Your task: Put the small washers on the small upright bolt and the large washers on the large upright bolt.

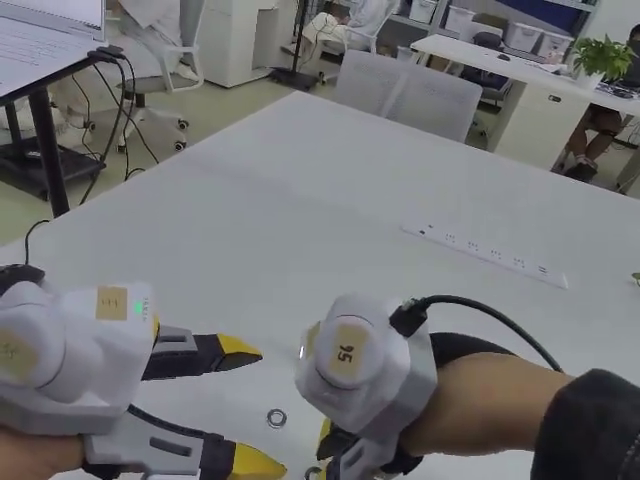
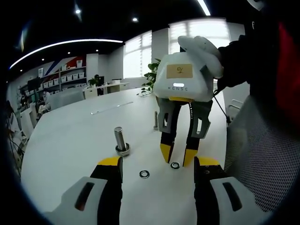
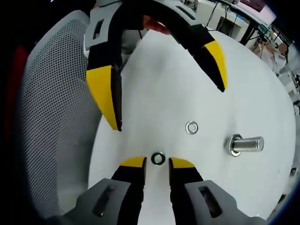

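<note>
1. One washer (image 3: 158, 158) lies on the table (image 3: 154, 70) between the tips of the slightly open right gripper (image 2: 176, 158).
2. Second washer (image 3: 191, 127) lies beside it, near the large bolt (image 3: 246, 144).
3. Left gripper (image 2: 158, 161) is wide open.

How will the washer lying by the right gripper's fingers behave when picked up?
The washer lies flat on the smooth white table, so it will probably slide unless the fingers of the right gripper catch its edge. It looks like thin metal: likely stiff and light. Tipped onto its rim, it might roll.
</note>
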